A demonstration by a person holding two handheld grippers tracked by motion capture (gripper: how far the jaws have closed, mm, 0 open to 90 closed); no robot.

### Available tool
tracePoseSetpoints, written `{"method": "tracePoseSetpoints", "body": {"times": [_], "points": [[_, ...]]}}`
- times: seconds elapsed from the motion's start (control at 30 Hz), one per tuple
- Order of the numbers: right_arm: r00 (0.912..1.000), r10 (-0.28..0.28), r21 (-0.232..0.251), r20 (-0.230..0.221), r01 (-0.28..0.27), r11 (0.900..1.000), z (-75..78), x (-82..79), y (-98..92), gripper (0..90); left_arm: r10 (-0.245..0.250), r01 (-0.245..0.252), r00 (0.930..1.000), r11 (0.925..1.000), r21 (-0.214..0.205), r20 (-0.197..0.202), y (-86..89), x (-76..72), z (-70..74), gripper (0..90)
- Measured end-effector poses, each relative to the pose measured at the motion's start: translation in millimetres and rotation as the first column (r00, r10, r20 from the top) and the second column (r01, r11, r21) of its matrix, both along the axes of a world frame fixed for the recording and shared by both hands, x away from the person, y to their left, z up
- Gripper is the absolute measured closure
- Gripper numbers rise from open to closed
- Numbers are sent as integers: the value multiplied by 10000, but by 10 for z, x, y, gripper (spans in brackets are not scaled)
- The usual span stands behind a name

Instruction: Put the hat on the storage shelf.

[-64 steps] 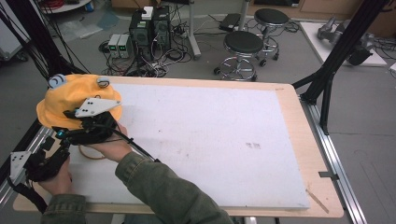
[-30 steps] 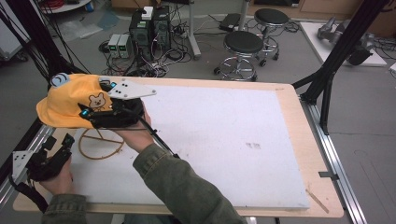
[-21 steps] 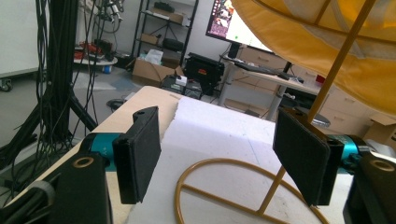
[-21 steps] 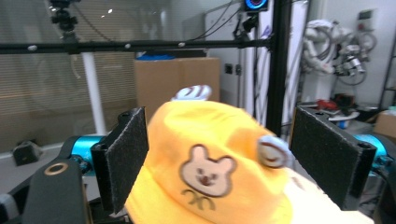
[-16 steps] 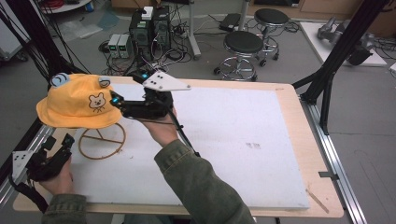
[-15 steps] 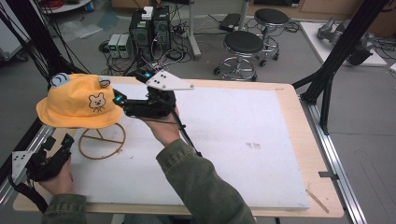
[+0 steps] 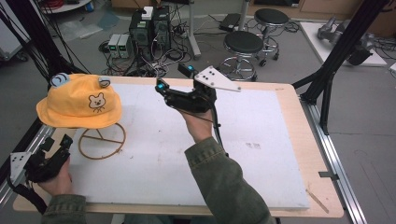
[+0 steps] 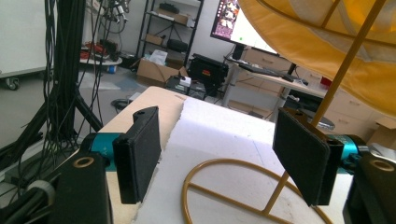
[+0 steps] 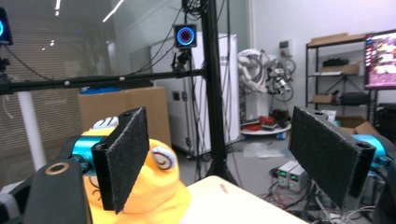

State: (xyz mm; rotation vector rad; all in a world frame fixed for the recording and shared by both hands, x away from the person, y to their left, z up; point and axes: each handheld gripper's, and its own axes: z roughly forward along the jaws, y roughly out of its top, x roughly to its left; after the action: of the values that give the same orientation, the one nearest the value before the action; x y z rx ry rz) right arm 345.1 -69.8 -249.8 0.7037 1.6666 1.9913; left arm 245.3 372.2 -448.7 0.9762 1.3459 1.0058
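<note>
The right gripper [image 7: 173, 93] is held up over the middle of the white table top [image 7: 261, 177], its jaws wide apart with nothing between them. Ahead of it and to its left sits the yellow bucket hat [image 7: 79, 101], printed with a small bear face, perched on a gold wire stand [image 7: 101, 141] with a ring base. In the right gripper view the hat [image 9: 149, 196] shows low behind the left jaw, well apart from it.

The left gripper [image 7: 52, 151] rests at the near left edge of the table, jaws also apart and empty. Just ahead of it lies the stand's ring; its upright rod [image 8: 345, 70] seems to pass close behind the right jaw, though contact is unclear.
</note>
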Motion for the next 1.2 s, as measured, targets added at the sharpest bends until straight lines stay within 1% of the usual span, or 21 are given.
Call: {"method": "tracePoseSetpoints", "body": {"times": [0.13,0.23,0.37,0.6,0.67,0.77,0.83,0.93,0.97,1.0,1.1,1.2], "points": [[9992,-380,80,86,379,9992,15,-17,-216,194,2,-2,10000,10000,-5,-2,-6,2,0,324],[9978,-665,-30,73,665,9978,20,-41,-387,194,-19,20,10000,10000,62,-45,-8,2,0,324],[9949,-1001,-108,130,1002,9949,9,-74,-553,194,-43,43,10000,10000,50,-43,-19,3,2,324],[9901,-1403,-248,41,1404,9898,-72,-120,-757,194,-62,62,10000,10000,38,-42,-18,-1,1,324],[9882,-1532,-373,53,1533,9875,-90,-125,-806,194,-54,54,10000,10000,26,-51,-16,0,0,324],[9866,-1630,-422,93,1632,9857,-96,-135,-870,194,-56,56,10000,10000,38,-51,-19,-2,1,324],[9857,-1685,-537,97,1687,9842,-103,-153,-910,194,-49,49,10000,10000,22,-31,-23,-3,3,324],[9835,-1795,-855,204,1806,9798,-135,-191,-958,194,-56,56,10000,10000,20,-26,-23,-3,3,324],[9826,-1843,-1002,232,1858,9775,-158,-211,-984,193,-60,60,10000,10000,34,-22,-22,-3,3,324],[9811,-1911,-1057,311,1933,9754,-181,-230,-1005,193,-61,61,10000,10000,34,-20,-23,-2,3,324],[9778,-2071,-1324,311,2094,9688,-245,-282,-1073,189,-63,63,10000,10000,29,-21,-24,-3,3,324],[9740,-2229,-1543,412,2266,9617,-302,-342,-1151,189,-47,47,10000,10000,44,-22,-27,-3,5,324]]}}
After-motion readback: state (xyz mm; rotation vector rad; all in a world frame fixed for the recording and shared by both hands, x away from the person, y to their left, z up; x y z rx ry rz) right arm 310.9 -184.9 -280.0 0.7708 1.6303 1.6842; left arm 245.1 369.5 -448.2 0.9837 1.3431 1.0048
